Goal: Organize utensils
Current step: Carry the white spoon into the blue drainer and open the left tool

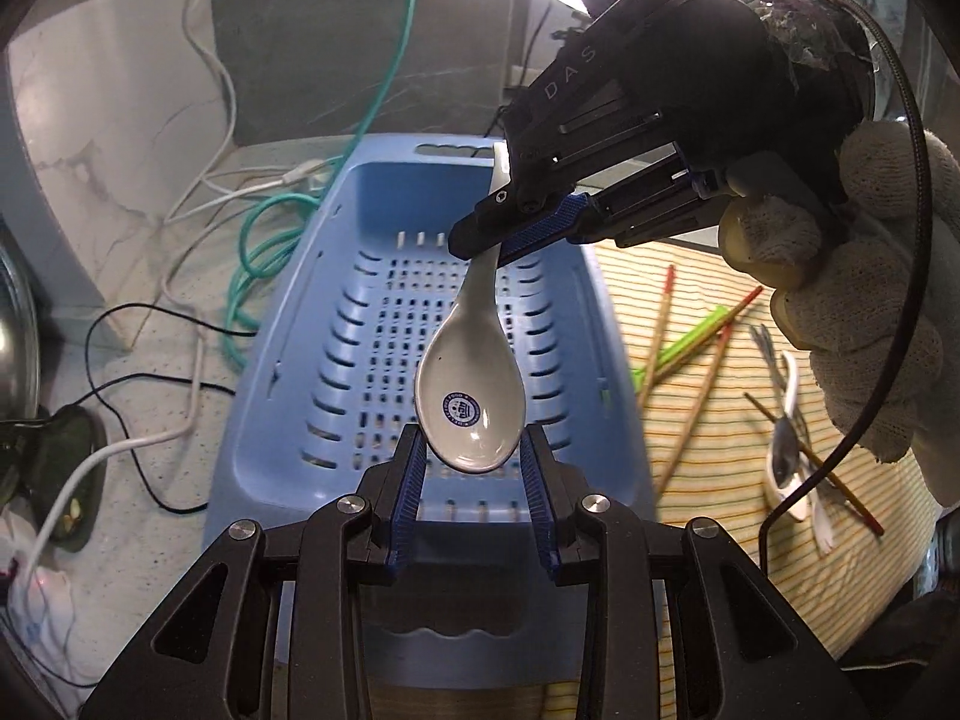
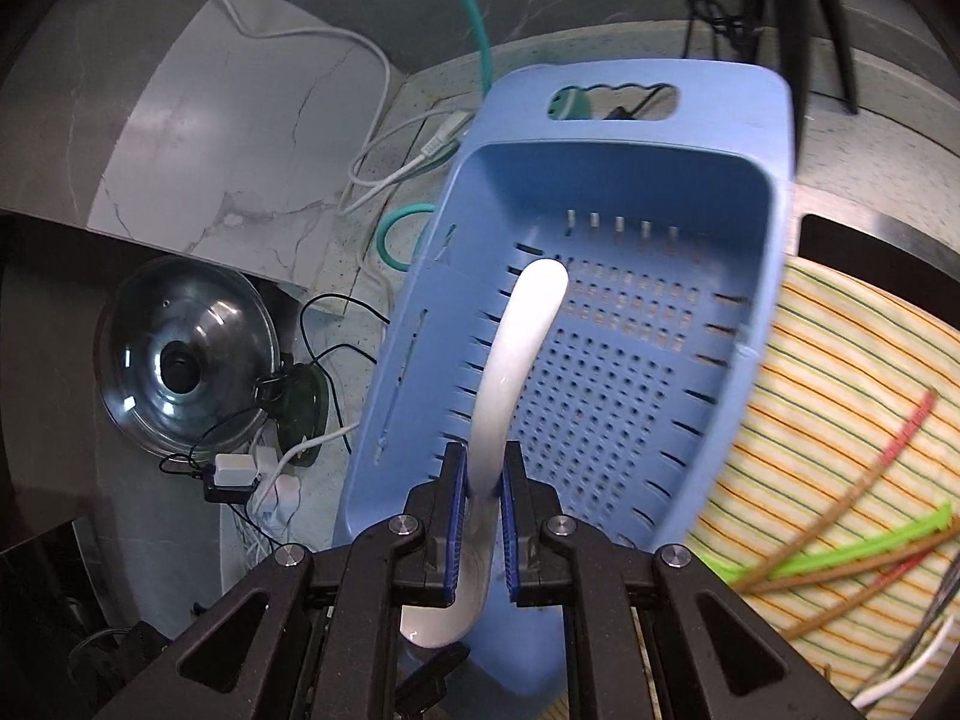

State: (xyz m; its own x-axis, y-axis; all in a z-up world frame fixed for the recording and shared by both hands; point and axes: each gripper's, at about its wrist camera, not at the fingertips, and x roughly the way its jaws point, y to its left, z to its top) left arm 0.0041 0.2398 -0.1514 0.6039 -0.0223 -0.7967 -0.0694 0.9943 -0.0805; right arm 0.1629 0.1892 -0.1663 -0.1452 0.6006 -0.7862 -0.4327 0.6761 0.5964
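Above blue basket [image 1: 288, 396], right tool [image 1: 480, 243], marked "DAS", is clamping spoon [image 1: 471, 384] handle; left tool [image 1: 474, 468] is hanging open around bowl. Only right view is showing pot lid [image 2: 186, 360].

In the left wrist view, the blue basket [image 1: 336, 324] fills the centre and nothing lies on its slotted floor. Above it the white ceramic spoon [image 1: 471, 384] hangs from the right claw [image 1: 489, 240], which blocks the upper right. Cables [image 1: 252, 252] crowd the desk [image 1: 150, 360] at left. Chopsticks [image 1: 690, 360] are scattered on the striped cloth [image 1: 708, 468] at right.
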